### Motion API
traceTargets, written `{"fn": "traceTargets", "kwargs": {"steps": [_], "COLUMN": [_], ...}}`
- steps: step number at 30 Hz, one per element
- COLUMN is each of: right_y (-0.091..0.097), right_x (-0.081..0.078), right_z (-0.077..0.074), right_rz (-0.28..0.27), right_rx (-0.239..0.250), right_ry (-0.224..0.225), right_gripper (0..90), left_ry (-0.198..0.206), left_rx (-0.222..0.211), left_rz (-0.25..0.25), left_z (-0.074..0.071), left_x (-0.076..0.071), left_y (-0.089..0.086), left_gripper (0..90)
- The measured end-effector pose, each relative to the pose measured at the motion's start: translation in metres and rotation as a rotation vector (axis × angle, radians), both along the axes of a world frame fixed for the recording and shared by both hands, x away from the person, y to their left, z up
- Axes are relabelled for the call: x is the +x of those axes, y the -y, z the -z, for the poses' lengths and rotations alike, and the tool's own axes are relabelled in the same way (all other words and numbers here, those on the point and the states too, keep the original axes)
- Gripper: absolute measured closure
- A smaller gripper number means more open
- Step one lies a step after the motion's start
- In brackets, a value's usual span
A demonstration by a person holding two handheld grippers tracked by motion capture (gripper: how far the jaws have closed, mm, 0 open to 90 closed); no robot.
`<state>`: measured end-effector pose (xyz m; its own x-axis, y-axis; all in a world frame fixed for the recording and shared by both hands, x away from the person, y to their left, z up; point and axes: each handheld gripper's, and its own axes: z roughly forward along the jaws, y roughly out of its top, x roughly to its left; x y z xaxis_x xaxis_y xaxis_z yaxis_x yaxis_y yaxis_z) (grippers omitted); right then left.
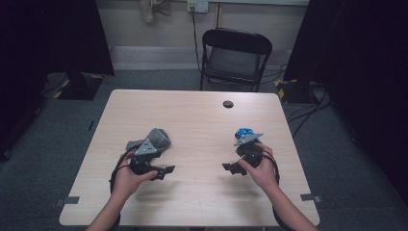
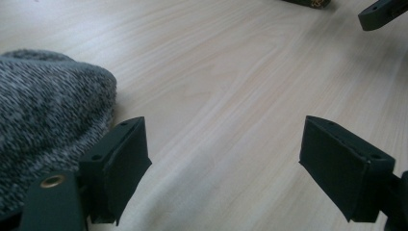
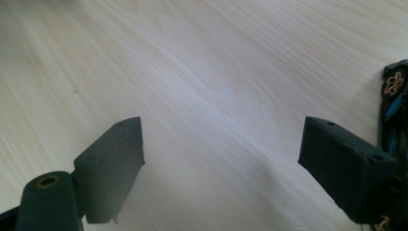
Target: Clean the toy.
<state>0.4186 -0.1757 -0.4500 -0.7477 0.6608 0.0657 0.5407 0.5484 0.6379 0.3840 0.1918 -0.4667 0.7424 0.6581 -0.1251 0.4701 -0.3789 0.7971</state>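
Table [image 1: 192, 115] of pale wood, w/ person's two hands low near front edge. Left gripper [image 2: 223, 159] spread, nothing between jaws; grey knit cloth [image 2: 48, 110] lies just beside its left jaw. Right gripper [image 3: 221, 159] spread too; blue toy car [image 3: 395, 103] just off its right jaw. Bare wood between grippers and beyond.

a pale wooden table [image 1: 192, 120] carries a grey knitted bundle [image 1: 158, 138] at the left and a blue object [image 1: 244, 132] at the right. the left claw [image 1: 167, 170] sits just beside the bundle, the right claw [image 1: 230, 167] just in front of the blue object, jaws pointing toward each other. a black folding chair [image 1: 235, 57] stands beyond the far edge.
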Motion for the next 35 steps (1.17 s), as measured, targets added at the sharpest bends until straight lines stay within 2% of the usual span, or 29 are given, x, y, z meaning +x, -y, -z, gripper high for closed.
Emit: {"fn": "traceTargets", "kwargs": {"steps": [7,14,16,17,20,26,32,35], "right_y": [-0.005,-0.009,-0.011,-0.011,-0.012,-0.015,-0.015,-0.015], "right_x": [-0.014,-0.025,-0.03,-0.032,-0.036,-0.044,-0.05,-0.054], "right_z": [0.007,0.013,0.017,0.018,0.023,0.033,0.039,0.042], "right_rz": [-0.03,-0.063,-0.077,-0.082,-0.093,-0.108,-0.117,-0.118], "right_rx": [0.034,0.015,0.01,0.004,0.002,0.005,0.01,0.003], "right_ry": [-0.016,-0.022,-0.027,-0.027,-0.034,-0.042,0.0,0.039], "right_gripper": [15.2,15.2,15.2,15.2,15.2,15.2,15.1,14.7], "left_ry": [-0.026,-0.034,-0.021,-0.03,-0.025,-0.026,-0.016,-0.015], "left_rx": [-0.003,-0.006,-0.001,-0.011,-0.001,0.01,0.032,0.045], "left_rz": [0.033,0.065,0.081,0.088,0.104,0.106,0.129,0.132], "left_z": [0.011,0.015,0.016,0.018,0.021,0.027,0.031,0.033], "left_x": [-0.012,-0.02,-0.024,-0.027,-0.03,-0.033,-0.034,-0.035], "left_y": [0.003,0.008,0.01,0.011,0.013,0.015,0.018,0.02], "left_gripper": [16.6,16.6,16.6,16.6,16.6,16.6,16.6,16.6]}}
